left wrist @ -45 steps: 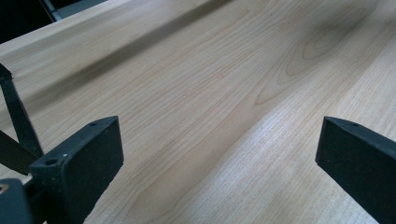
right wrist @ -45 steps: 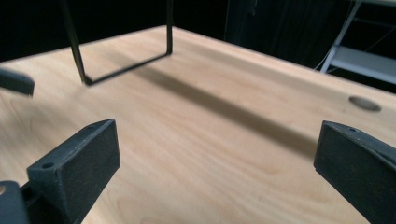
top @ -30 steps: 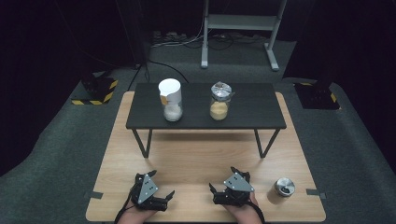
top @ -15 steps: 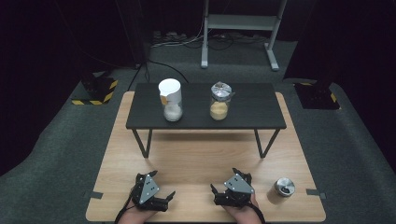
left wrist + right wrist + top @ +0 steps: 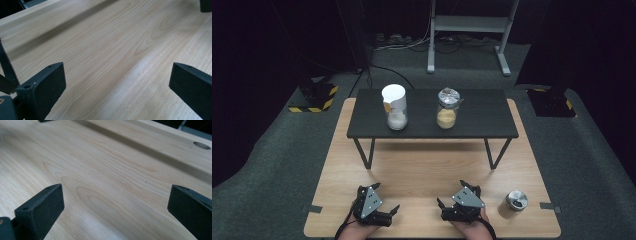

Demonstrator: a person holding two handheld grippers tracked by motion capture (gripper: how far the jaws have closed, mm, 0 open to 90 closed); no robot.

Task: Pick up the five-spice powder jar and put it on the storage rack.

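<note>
Left gripper (image 5: 384,200): it rests low on the near part of the wooden table (image 5: 427,170), at the left, held by a hand that comes in from the bottom edge. Its jaws are spread wide, with nothing between them; in the left gripper view there is bare wood between the two black jaws (image 5: 113,80).
Right gripper (image 5: 455,198): it rests on the same near part of the table, to the right of the left gripper and well apart from it. Its jaws are also spread wide and hold nothing; the right gripper view has plain wood grain between them (image 5: 115,202).
Metal lid (image 5: 516,200): a small round silver piece, it lies flat on the wooden table just beside the right gripper, on its right side, not touching it.
Black bench (image 5: 472,117): a low dark table on thin legs, it stands on the far half of the wooden table.
White-capped jar (image 5: 395,107): it stands upright on the bench, left of the middle, with white powder at the bottom.
Glass jar (image 5: 447,108): it stands upright on the bench, to the right of the white-capped jar and apart from it, with yellowish grains inside.
Floor: dark grey carpet (image 5: 592,160) around the table.
</note>
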